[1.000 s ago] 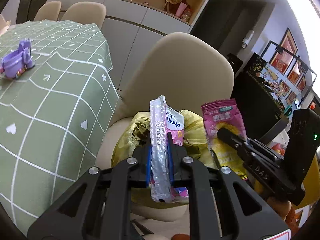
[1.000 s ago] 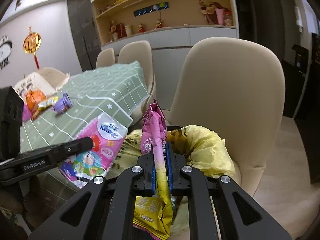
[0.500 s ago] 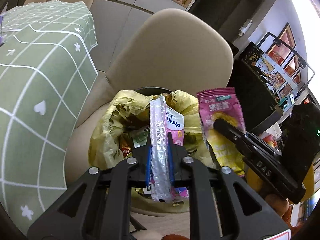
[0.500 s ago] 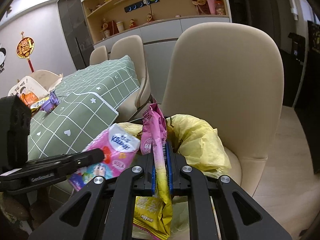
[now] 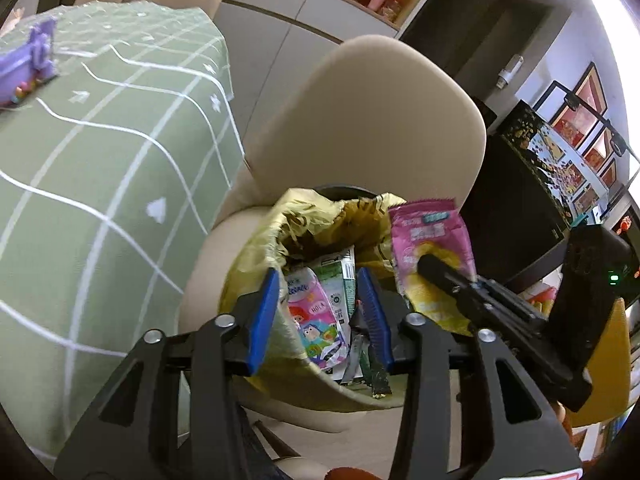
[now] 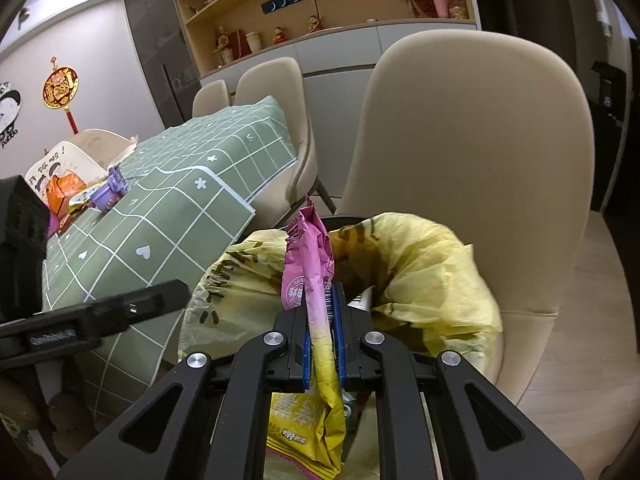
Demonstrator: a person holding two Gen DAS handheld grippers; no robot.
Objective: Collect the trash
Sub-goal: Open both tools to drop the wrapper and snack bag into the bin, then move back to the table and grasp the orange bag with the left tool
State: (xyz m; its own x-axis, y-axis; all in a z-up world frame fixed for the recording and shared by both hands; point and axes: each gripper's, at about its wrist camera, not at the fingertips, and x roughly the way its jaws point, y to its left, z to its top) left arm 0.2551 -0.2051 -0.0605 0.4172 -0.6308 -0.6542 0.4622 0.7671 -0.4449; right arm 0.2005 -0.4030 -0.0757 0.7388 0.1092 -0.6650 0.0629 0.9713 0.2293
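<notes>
A bin lined with a yellow bag (image 5: 260,248) (image 6: 424,276) stands on a beige chair seat (image 5: 208,264). My left gripper (image 5: 320,314) hovers over its mouth with its jaws opening; the blue pads (image 5: 264,316) touch nothing. Seen between them, a pink tissue pack (image 5: 316,320) lies loose in the bin on other wrappers. My right gripper (image 6: 322,312) is shut on a pink and yellow snack bag (image 6: 308,264) (image 5: 432,248), which it holds upright over the bin's near rim. The left gripper's finger (image 6: 132,306) shows at the left of the right wrist view.
A table with a green checked cloth (image 5: 80,160) (image 6: 180,216) stands left of the chair, with a purple toy (image 5: 28,64) (image 6: 106,194) and orange packets (image 6: 60,196) on it. The chair back (image 5: 360,128) rises behind the bin. More chairs and a cabinet stand beyond.
The left jaws opened and the tissue pack dropped from them into the bin. Both grippers sank closer to the bin. The right gripper kept its hold on the snack bag.
</notes>
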